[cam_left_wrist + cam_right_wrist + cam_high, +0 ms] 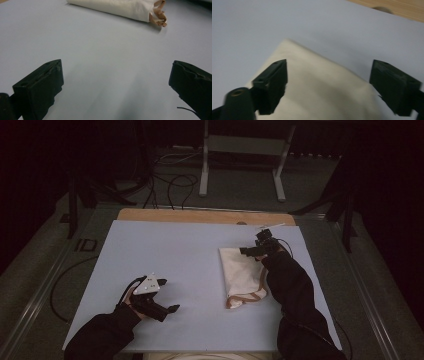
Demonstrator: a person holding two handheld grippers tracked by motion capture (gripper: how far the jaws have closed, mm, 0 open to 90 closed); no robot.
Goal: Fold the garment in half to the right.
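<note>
Dark floor, loose cables and a pale metal frame (243, 155) lie beyond your table, whose pale blue mat (165, 250) leaves a strip of bare wood (205, 216) along the far edge. On the left, near the front, your left gripper (172, 309) hangs low over bare mat, well apart from anything; its jaws stand wide apart with nothing between them. To its right, in the mat's right half, lies a folded cream cloth bag (239, 270), its brown handles (245, 298) curled at the end nearest you. At the bag's far end your right gripper (244, 251) hovers with both jaws spread wide and empty, the cloth's far corner (287, 41) showing between them.
</note>
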